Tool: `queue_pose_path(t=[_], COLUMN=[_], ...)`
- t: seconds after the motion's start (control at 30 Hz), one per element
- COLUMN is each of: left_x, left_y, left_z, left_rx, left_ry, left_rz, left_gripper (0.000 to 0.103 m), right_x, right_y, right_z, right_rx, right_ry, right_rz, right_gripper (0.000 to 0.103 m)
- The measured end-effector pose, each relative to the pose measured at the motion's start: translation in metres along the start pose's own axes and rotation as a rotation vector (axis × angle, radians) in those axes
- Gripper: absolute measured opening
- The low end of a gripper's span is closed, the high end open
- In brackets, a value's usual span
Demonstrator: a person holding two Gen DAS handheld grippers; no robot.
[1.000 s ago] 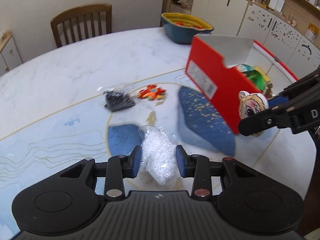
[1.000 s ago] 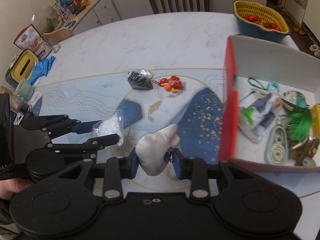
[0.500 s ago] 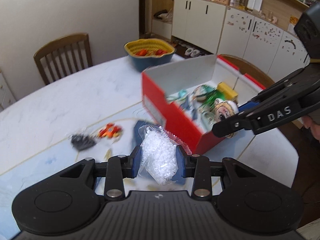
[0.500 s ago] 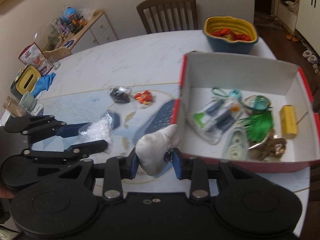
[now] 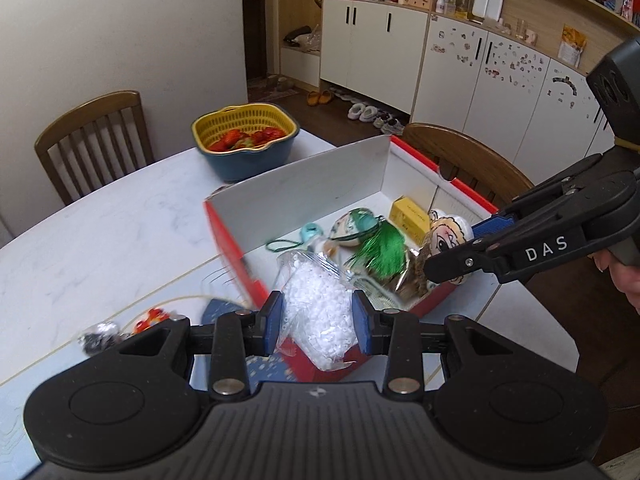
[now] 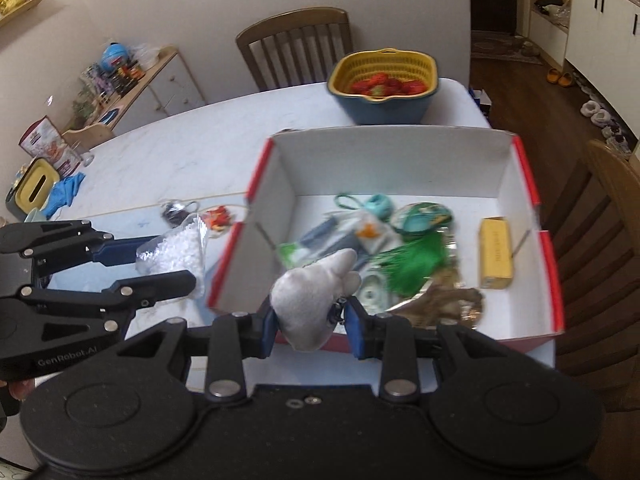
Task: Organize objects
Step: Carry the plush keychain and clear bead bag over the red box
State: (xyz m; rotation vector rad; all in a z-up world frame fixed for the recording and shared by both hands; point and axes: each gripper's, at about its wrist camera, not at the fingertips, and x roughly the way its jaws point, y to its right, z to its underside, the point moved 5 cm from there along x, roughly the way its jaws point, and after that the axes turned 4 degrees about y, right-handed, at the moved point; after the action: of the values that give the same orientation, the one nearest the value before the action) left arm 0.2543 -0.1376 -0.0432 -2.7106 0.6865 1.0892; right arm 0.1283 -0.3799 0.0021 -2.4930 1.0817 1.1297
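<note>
My left gripper (image 5: 318, 322) is shut on a clear bag of white beads (image 5: 320, 312) and holds it over the near corner of the red box (image 5: 304, 184); the bag also shows in the right wrist view (image 6: 176, 250). My right gripper (image 6: 310, 326) is shut on a small plush doll (image 6: 310, 300), held above the box's near wall (image 6: 516, 338); the doll's cartoon face shows in the left wrist view (image 5: 446, 236). The box holds a green tassel (image 6: 416, 260), a yellow carton (image 6: 496, 258) and other trinkets.
A black trinket bag (image 6: 174, 210) and an orange toy (image 6: 218, 216) lie on the table left of the box. A blue bowl with a yellow strainer of strawberries (image 6: 384, 86) stands behind it. Wooden chairs (image 6: 296, 46) stand around the table.
Both grippers have risen and moved right, from beside the box to over it, each still carrying its object. The table items have dropped away to the left.
</note>
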Motion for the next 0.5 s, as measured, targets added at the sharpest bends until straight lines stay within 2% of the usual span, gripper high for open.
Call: queue_pose_path(t=[0.23, 0.5], left_x=[0.034, 0.077], left_y=[0.012, 0.005], left_z=[-0.022, -0.043], left_rx=[0.001, -0.042], left_ry=[-0.019, -0.058], left_rz=[-0.005, -0.026], left_gripper=[0.036, 0.036], right_x=[0.003, 0.024], right_y=[0.04, 0.075], right_z=[-0.004, -0.012], right_rx=[0.009, 0.0], right_ry=[-0.005, -0.029], right_rz=[0.031, 0.08], right_gripper=[0.033, 0.033])
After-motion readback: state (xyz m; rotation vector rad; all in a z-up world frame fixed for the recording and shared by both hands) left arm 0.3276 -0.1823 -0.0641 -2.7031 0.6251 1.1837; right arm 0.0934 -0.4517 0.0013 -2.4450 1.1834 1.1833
